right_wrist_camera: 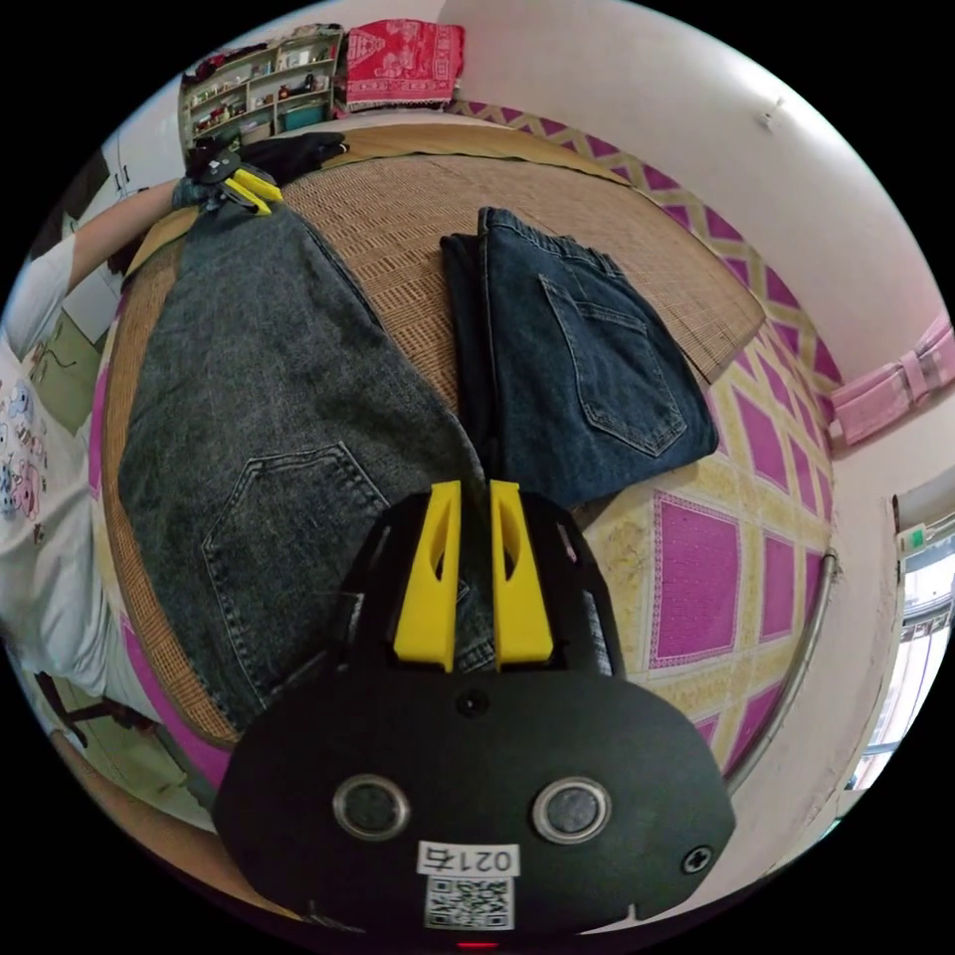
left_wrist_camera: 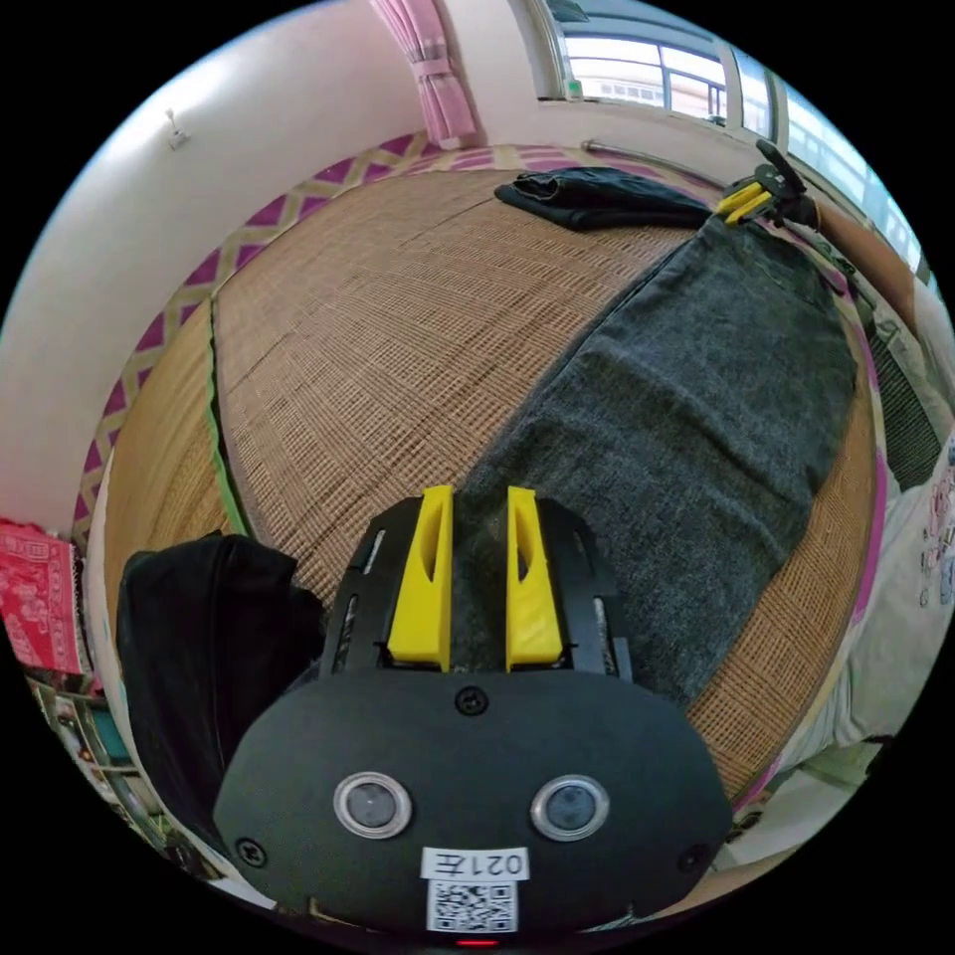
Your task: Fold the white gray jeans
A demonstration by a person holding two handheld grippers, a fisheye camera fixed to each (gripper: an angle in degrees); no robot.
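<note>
Grey denim, faded and speckled, runs across both views: the jeans (left_wrist_camera: 686,398) lie folded lengthwise on a woven straw mat (left_wrist_camera: 378,338), stretched between the two grippers. In the left gripper view the left gripper (left_wrist_camera: 476,587) sits low in the middle of the frame, its yellow jaws close together with the narrow end of the jeans pinched between them, and the cloth widens away toward the upper right, where the right gripper (left_wrist_camera: 748,202) holds the far end. In the right gripper view the right gripper (right_wrist_camera: 474,587) sits low in the centre, its jaws drawn close and clamped on the waist edge of the jeans (right_wrist_camera: 269,398), whose back pocket faces up at centre left; the left gripper (right_wrist_camera: 242,189) shows small at the upper left, at the far end of the cloth, with a person's arm (right_wrist_camera: 104,234) reaching to it. Just right of the grey jeans, above the right gripper, a folded pair of dark blue jeans (right_wrist_camera: 587,358) lies on the mat, near but apart. The same dark folded pair (left_wrist_camera: 597,196) sits at the top of the left gripper view. A black bundle of cloth (left_wrist_camera: 204,647) lies at the lower left of that view, beside the left gripper. A pink curtain (left_wrist_camera: 438,70) hangs at the top, a red cloth (right_wrist_camera: 403,60) hangs beside shelves (right_wrist_camera: 264,85), and a pink patterned sheet (right_wrist_camera: 696,567) shows at the lower right.
</note>
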